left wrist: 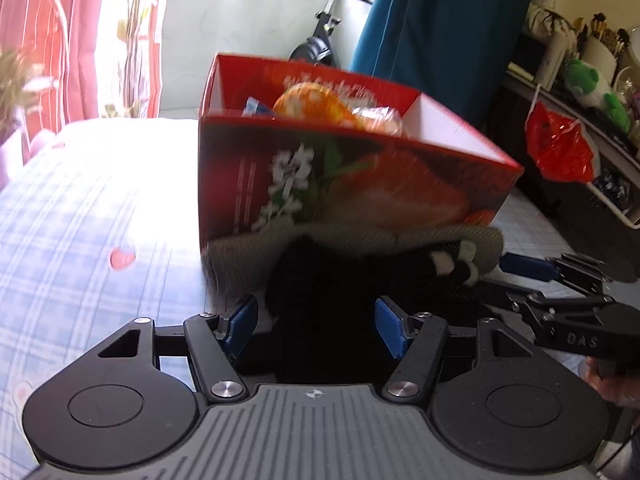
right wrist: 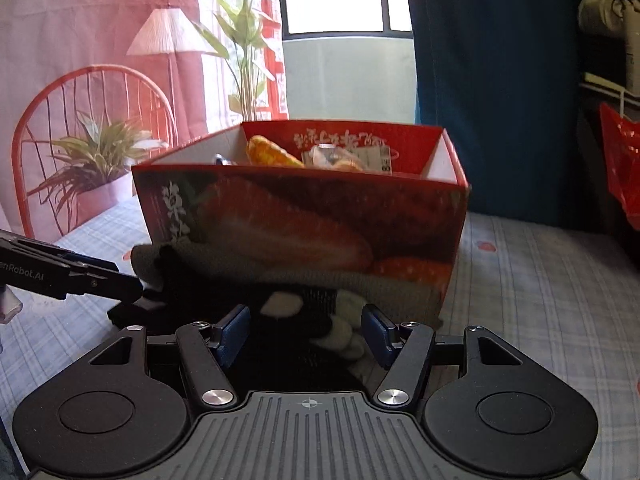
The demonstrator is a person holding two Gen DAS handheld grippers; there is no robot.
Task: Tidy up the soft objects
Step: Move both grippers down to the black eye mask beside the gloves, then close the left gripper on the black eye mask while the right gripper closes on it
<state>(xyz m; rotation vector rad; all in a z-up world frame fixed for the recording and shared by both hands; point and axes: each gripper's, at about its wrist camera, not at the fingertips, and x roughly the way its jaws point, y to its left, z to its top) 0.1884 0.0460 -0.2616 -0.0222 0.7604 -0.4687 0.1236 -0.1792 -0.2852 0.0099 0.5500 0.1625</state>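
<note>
My left gripper [left wrist: 316, 328] is spread around a black cloth [left wrist: 320, 292], pads clear of it. My right gripper [right wrist: 306, 332] is spread over its white-spotted end [right wrist: 312, 316]. The cloth lies on the bed [right wrist: 540, 280] against the box [right wrist: 304, 216]. Only the left view shows a green plush [left wrist: 592, 88] on a shelf; only the right, a lamp [right wrist: 168, 32].
</note>
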